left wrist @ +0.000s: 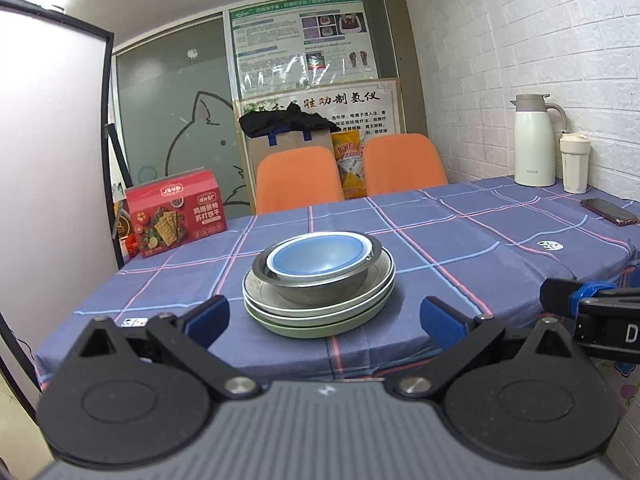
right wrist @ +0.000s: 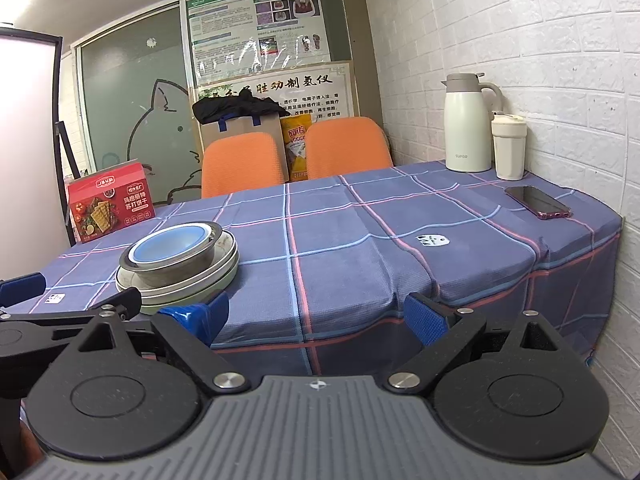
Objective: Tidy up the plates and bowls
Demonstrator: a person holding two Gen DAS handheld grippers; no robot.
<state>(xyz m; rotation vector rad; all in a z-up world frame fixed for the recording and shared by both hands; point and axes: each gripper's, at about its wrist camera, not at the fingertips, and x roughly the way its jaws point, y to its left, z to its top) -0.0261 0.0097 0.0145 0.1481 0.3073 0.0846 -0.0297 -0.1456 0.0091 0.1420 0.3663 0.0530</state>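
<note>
A red cracker box (left wrist: 176, 212), white thermos jug (right wrist: 468, 124) and phone (right wrist: 538, 202) sit well apart from stacked plates (left wrist: 320, 308) holding a steel bowl (left wrist: 316, 280) and blue bowl (left wrist: 316, 258), near the counter (right wrist: 360, 240) edge. Left claw (left wrist: 324, 318) and right claw (right wrist: 320, 314) gape empty.

Left tool (left wrist: 324, 320) wide open, blue-padded fingers (left wrist: 208, 314) spread, nothing between them, level, pointing forward. Right tool (right wrist: 318, 316) also wide open, empty, level, just beside the left one; its black tip with blue pad shows at left view's right edge.
</note>
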